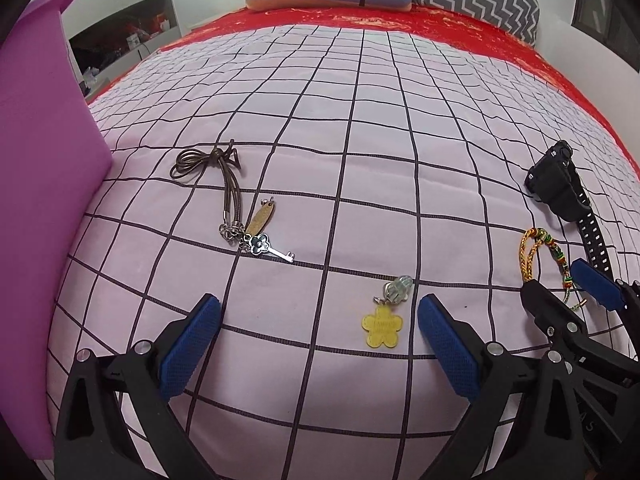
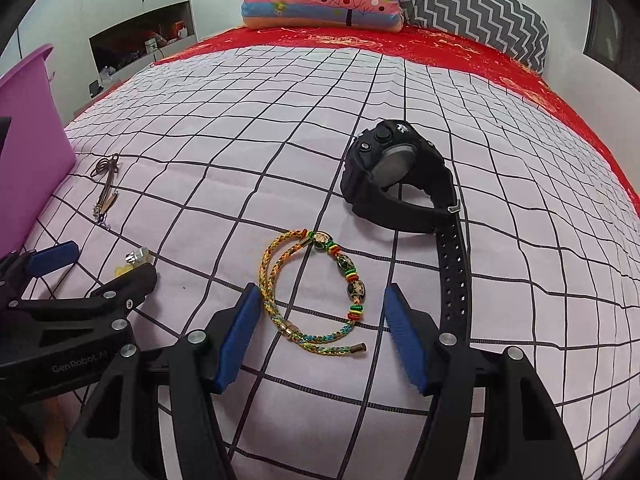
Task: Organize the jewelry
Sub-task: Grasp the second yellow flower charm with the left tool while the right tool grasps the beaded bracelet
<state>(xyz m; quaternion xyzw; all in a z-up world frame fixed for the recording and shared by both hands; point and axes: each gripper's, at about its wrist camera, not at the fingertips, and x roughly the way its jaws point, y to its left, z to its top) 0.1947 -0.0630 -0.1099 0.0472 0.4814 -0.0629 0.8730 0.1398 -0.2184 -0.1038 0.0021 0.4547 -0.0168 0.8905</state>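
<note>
While the checked sheet [image 1: 360, 120] is lying spread over the bed, a purple bin [image 1: 40, 140] is standing at its left edge. Both grippers are hanging released: the right gripper [image 2: 318, 320] is straddling the bracelet [image 2: 312, 292] beside the watch [image 2: 396, 176], and the left gripper [image 1: 318, 328] is flanking the yellow charm [image 1: 382, 326], with the cord necklace [image 1: 232, 196] lying farther ahead.

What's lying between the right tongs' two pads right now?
The braided bracelet lies on the bedsheet between the open right tongs, untouched, in the right wrist view.
</note>
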